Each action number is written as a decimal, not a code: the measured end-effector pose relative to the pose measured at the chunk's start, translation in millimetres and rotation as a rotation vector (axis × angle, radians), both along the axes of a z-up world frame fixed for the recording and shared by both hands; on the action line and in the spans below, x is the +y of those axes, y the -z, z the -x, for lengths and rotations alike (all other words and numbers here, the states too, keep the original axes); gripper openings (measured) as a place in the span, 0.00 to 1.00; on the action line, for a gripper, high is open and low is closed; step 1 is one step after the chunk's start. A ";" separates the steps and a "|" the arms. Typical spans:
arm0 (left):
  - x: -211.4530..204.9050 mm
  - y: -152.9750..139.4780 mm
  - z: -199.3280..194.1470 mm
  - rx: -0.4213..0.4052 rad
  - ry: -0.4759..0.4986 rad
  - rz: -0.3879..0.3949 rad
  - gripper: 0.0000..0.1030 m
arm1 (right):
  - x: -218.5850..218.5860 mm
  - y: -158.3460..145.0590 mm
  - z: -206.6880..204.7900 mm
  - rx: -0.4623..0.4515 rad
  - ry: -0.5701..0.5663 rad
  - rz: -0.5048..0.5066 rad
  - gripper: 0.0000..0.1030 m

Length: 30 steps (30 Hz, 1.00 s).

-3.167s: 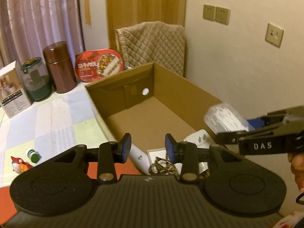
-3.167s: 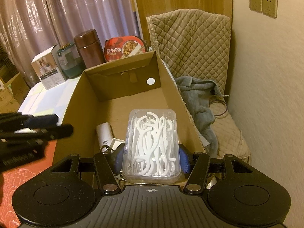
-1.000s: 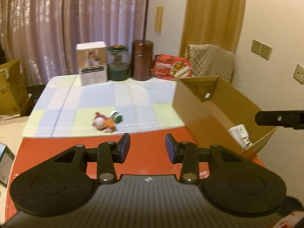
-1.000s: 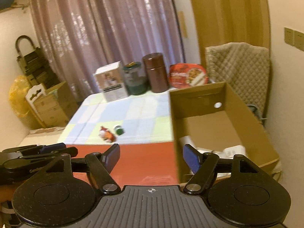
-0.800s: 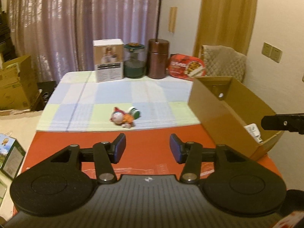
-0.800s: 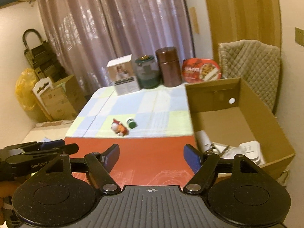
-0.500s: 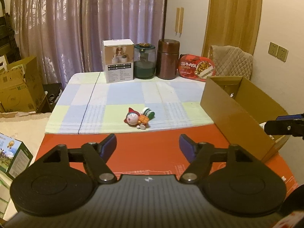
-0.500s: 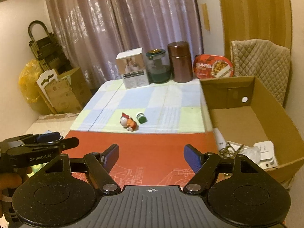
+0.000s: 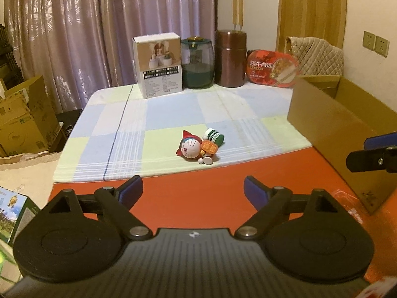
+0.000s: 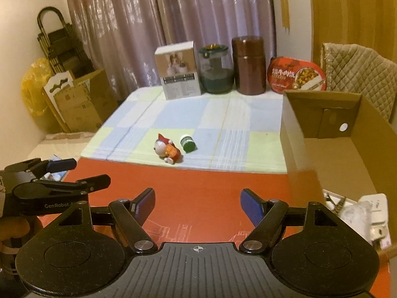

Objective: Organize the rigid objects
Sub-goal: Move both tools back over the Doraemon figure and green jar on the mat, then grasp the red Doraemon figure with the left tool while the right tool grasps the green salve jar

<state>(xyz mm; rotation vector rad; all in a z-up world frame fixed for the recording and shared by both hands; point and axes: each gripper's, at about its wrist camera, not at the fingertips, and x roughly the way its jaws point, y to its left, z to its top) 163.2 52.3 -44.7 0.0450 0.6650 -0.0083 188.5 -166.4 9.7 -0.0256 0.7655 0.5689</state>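
Table (image 9: 173, 198): red mat on the near half, checked cloth (image 9: 173, 114) on the far half.
Cardboard box (image 10: 347, 154): open-topped, along the table's right edge; white items lie jumbled in its near end – too blurred to name.
Back edge row: white carton (image 9: 158, 64), green-tinted jar (image 9: 197, 62), brown canister (image 9: 230, 58), red meal tray (image 9: 271, 68) propped upright, left to right.
Left gripper (image 9: 193, 190): jaws opening, nothing between the blue pads; it hangs above the red mat.
Right gripper (image 10: 197, 204): jaws apart, empty, over the mat beside the box's near left corner.
Toy figure (image 9: 196, 147): red-hatted cartoon cat, lying on its side at the cloth's near edge, mid-width.
Small bottle (image 9: 213, 136): green cap, on its side – just beside the figure, on the box side; whether they touch, cannot tell.
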 end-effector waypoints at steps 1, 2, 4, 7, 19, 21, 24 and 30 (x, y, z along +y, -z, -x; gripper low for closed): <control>1.0 5.4 -6.0 0.000 0.002 0.001 0.84 | 2.8 5.5 -5.7 0.003 -0.001 0.002 0.71; 2.2 11.6 -12.5 0.002 0.004 0.000 0.84 | 6.0 12.1 -12.6 0.007 -0.002 0.003 0.71; 2.5 22.4 -25.1 0.005 0.006 -0.010 0.84 | 11.8 25.1 -24.5 0.018 -0.002 0.006 0.71; 1.3 37.3 -44.1 0.004 0.022 -0.036 0.84 | 18.7 44.9 -43.5 0.038 0.008 0.003 0.71; -4.5 82.3 -110.9 0.001 0.082 -0.074 0.86 | 48.9 87.9 -111.7 0.022 0.013 0.002 0.71; -5.3 89.3 -119.0 0.001 0.089 -0.082 0.86 | 51.8 91.7 -122.7 0.019 0.030 -0.009 0.71; -5.9 96.4 -129.9 0.000 0.090 -0.071 0.86 | 54.9 99.7 -138.4 0.033 0.052 -0.020 0.71; -5.2 100.3 -146.6 -0.024 0.101 -0.084 0.85 | 61.4 116.1 -154.8 0.024 0.034 0.036 0.71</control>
